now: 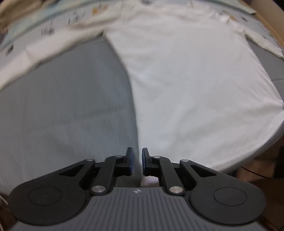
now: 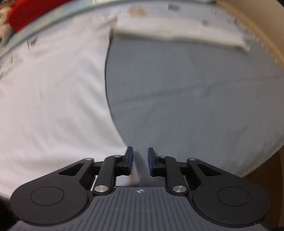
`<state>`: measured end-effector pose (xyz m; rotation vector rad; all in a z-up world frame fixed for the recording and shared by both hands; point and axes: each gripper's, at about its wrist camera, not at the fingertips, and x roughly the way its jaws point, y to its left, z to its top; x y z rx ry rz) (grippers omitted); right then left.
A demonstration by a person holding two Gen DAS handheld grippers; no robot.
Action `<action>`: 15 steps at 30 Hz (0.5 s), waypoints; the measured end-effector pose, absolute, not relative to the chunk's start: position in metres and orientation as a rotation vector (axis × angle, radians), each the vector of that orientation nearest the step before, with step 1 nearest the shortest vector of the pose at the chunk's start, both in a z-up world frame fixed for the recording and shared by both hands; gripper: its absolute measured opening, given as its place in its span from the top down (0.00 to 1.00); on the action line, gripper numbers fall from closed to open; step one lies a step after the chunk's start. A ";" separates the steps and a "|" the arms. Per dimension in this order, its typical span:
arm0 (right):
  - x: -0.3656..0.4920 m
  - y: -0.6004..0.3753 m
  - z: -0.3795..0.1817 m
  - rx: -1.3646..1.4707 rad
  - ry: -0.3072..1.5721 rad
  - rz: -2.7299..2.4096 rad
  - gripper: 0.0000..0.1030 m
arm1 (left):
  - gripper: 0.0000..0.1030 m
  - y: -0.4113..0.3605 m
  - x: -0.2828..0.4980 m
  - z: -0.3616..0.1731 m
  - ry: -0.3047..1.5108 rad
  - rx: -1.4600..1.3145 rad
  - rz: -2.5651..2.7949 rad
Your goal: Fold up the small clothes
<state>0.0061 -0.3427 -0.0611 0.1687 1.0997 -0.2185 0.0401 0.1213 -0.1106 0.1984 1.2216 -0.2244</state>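
A white long-sleeved shirt (image 1: 186,80) lies flat on a grey surface (image 1: 71,106), sleeves spread out to both sides at the far end. My left gripper (image 1: 136,160) hovers over the shirt's left bottom corner, its jaws a narrow gap apart with nothing between them. In the right wrist view the shirt (image 2: 53,97) fills the left half and one sleeve (image 2: 177,33) stretches right. My right gripper (image 2: 140,160) is over the shirt's right bottom corner, slightly open; the hem edge shows below the gap.
Printed paper sheets (image 1: 67,19) lie beyond the shirt. A red cloth (image 2: 30,12) sits at the far left. A brown cardboard edge (image 2: 257,26) runs along the right. The grey surface's near edge (image 2: 266,160) curves at the lower right.
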 end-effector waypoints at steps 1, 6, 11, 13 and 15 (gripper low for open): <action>0.005 -0.341 -0.055 0.162 1.063 -0.207 0.76 | 0.90 0.117 0.040 -0.108 1.203 0.186 -0.250; 0.011 -0.330 -0.067 0.151 1.116 -0.105 0.67 | 0.87 0.092 0.042 -0.143 1.344 0.227 -0.335; 0.017 -0.324 -0.072 0.064 1.146 -0.125 0.64 | 0.84 0.093 0.048 -0.117 1.237 0.169 -0.345; 0.016 -0.322 -0.056 0.055 1.060 -0.115 0.63 | 0.78 0.096 0.054 -0.103 1.170 0.133 -0.327; 0.016 -0.320 -0.039 0.069 0.967 -0.101 0.61 | 0.68 0.097 0.062 -0.090 1.105 0.090 -0.305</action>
